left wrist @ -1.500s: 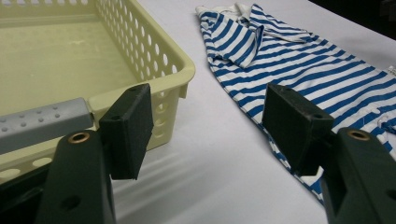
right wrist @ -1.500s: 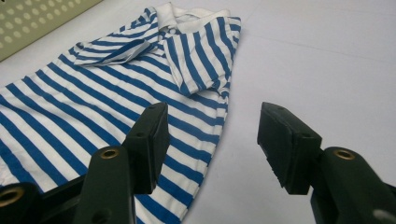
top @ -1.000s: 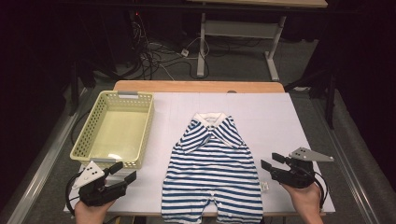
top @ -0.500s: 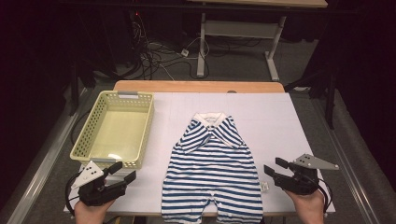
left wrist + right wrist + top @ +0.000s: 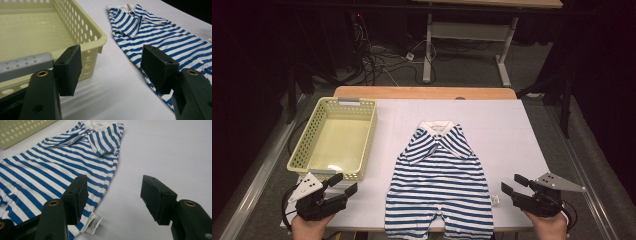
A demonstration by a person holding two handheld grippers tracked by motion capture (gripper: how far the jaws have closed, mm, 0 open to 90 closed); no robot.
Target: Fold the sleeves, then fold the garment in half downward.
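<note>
A blue-and-white striped baby romper (image 5: 439, 185) lies flat on the white table, collar toward the far side, legs at the near edge. My left gripper (image 5: 343, 183) rests at the near left, just in front of the yellow basket (image 5: 307, 145), open and holding nothing. In the left gripper view the gripper (image 5: 112, 62) frames bare table between the basket (image 5: 85, 27) and the romper (image 5: 160, 35). My right gripper (image 5: 512, 183) sits at the near right beside the romper's edge; its jaws have just been opening and nothing is between them. In the right gripper view the gripper (image 5: 116, 191) is next to the romper (image 5: 50, 162) and its side label (image 5: 93, 226).
The white table cover (image 5: 512, 135) has bare room to the right of the romper and between it and the basket. A wooden strip (image 5: 422, 93) runs along the far edge. Beyond it are floor cables (image 5: 377, 65) and another table's legs (image 5: 428, 55).
The right gripper has drifted a little to the right and toward the near edge, away from the romper, and its jaws stand wider. The left gripper has kept still.
</note>
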